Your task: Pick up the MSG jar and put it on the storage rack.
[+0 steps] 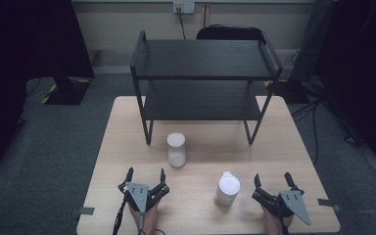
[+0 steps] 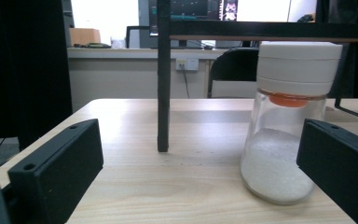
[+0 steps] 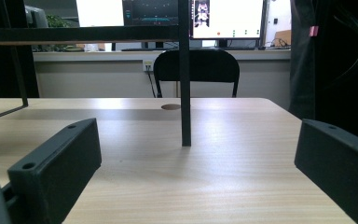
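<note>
Table (image 1: 274,147): a light wooden top that carried a black two-tier shelf, two white-capped jars and both grippers.
Shelf (image 1: 203,58): stood at the far middle of the table, its long side running left to right; in the left gripper view one leg (image 2: 163,93) met the tabletop left of the near jar.
Jar A (image 1: 176,149): upright, long axis vertical, just in front of the shelf's left leg and ahead of the left gripper. In the left gripper view (image 2: 286,126) it showed a clear body with white granules in its lower part, an orange band under a white cap, and its right edge hidden behind the right jaw.
Jar B (image 1: 227,188): upright, near the front edge, just left of the right gripper and apart from it; a small tab on its lid pointed away from the person.
Left gripper (image 1: 145,176): rested at the front left of the table, jaws spread wide, nothing between them.
Right gripper (image 1: 273,180): rested at the front right, jaws likewise spread and empty; its own view looked past one shelf leg (image 3: 184,79).
Writing: no brand or label was readable on either jar; the monitors (image 3: 226,18) behind the table were too small to read.
Cut off: the person's forearms left the high view at its bottom edge.
Background: a black chair (image 3: 196,70) stood beyond the table.
</note>
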